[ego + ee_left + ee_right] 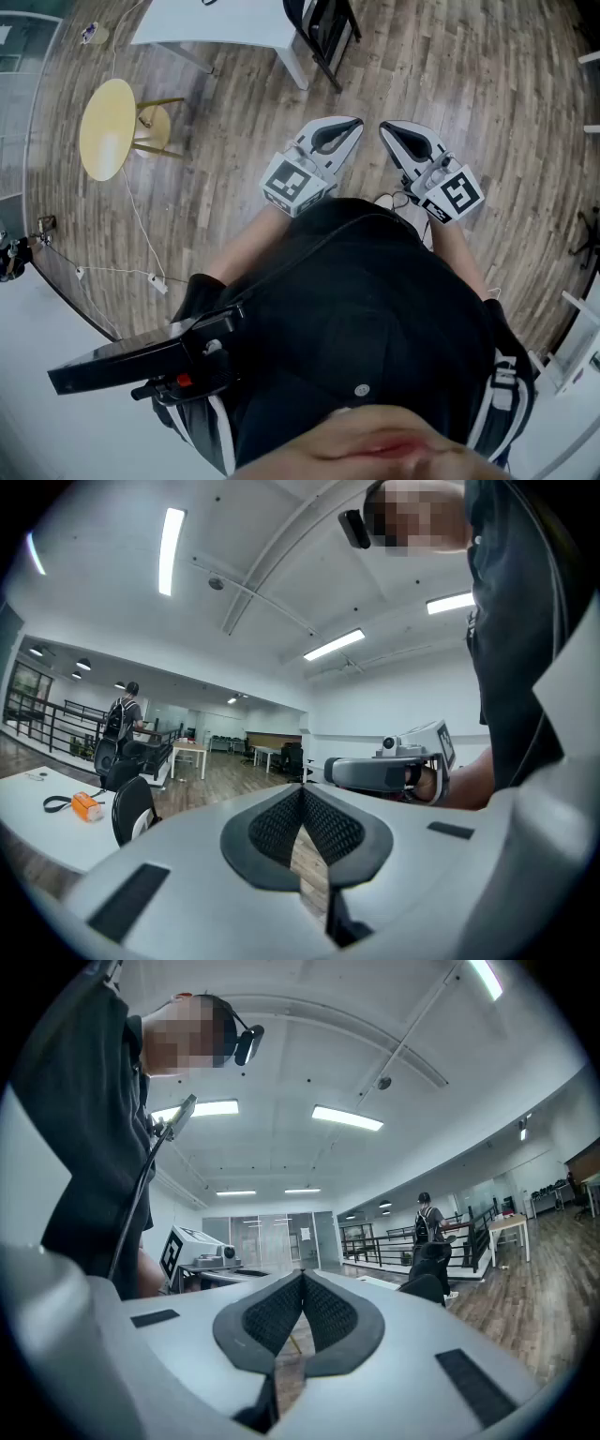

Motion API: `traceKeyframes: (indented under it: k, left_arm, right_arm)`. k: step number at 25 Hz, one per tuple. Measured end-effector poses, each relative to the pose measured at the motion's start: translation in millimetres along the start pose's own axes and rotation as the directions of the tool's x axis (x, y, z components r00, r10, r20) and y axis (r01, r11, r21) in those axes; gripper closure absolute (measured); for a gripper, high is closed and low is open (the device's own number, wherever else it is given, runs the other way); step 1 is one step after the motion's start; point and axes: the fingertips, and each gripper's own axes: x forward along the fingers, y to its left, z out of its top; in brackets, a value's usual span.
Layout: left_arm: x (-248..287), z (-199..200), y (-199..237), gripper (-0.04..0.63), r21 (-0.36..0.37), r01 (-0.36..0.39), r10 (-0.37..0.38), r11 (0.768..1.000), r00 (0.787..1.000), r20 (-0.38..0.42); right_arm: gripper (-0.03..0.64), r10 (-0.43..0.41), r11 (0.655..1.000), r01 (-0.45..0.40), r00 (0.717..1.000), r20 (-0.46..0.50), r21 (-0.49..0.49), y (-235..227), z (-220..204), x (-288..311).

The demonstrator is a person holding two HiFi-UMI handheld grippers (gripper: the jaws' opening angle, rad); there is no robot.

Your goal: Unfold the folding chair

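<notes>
A black chair stands by a white table at the far edge of the head view; I cannot tell whether it is folded. In the left gripper view a black chair shows beside that table. Both grippers are held level in front of the person's body, well short of the chair. My left gripper is shut with nothing between its pads. My right gripper is shut and empty too, its pads closed together. The two point slightly toward each other, tips a little apart.
A round yellow stool stands to the left on the wooden floor, with thin cables running past it. An orange object lies on the white table. A person with a backpack stands far off by a railing.
</notes>
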Motion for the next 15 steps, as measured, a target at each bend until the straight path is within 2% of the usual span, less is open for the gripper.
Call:
traceKeyframes:
  k: [11,15]
  left_arm:
    - [-4.9,-6.0,-1.8,0.592,-0.012,-0.006,0.006,1.000,1.000,-0.006]
    - [-5.1,-9.4,-6.9,0.592,-0.036,0.030,-0.030,0.999,1.000,-0.006]
  right_arm:
    - [0.609,-0.028,0.998,0.029,1.000,-0.006,0.050,-5.7,-8.5,-6.6]
    - [0.609,-0.018,0.996,0.017,1.000,0.019,0.090,-5.5,-7.7,-7.9]
